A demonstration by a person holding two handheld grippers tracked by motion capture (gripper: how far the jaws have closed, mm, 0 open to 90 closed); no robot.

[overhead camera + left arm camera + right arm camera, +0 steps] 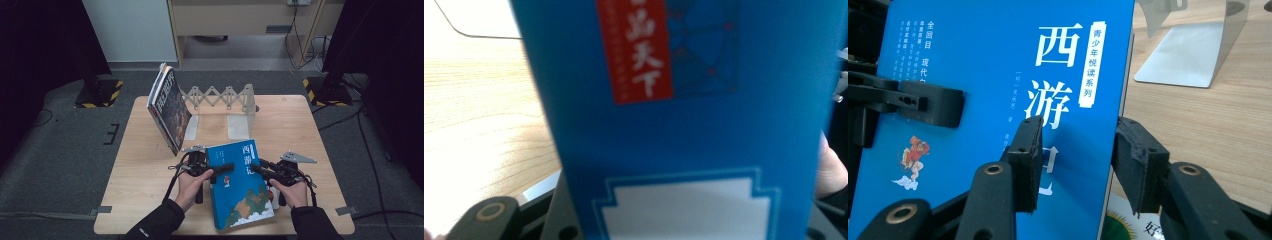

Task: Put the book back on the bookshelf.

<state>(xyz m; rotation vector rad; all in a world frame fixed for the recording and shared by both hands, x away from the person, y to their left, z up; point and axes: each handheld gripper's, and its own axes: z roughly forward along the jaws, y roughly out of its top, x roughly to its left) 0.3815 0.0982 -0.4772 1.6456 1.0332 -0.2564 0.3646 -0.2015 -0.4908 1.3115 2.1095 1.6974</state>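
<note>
We hold the blue book [239, 186] tilted above the table [140, 165]: our right gripper [1075, 165] has its jaws clamped over the book's right edge, our left gripper [220, 169] grips its left edge, though the cover hides those jaws in the left gripper view

Your right gripper [1075, 165] clamps the blue book's [978, 75] right edge; the other gripper's jaw rests on its left side; a metal bookend [1193, 55] stands far right.
</note>
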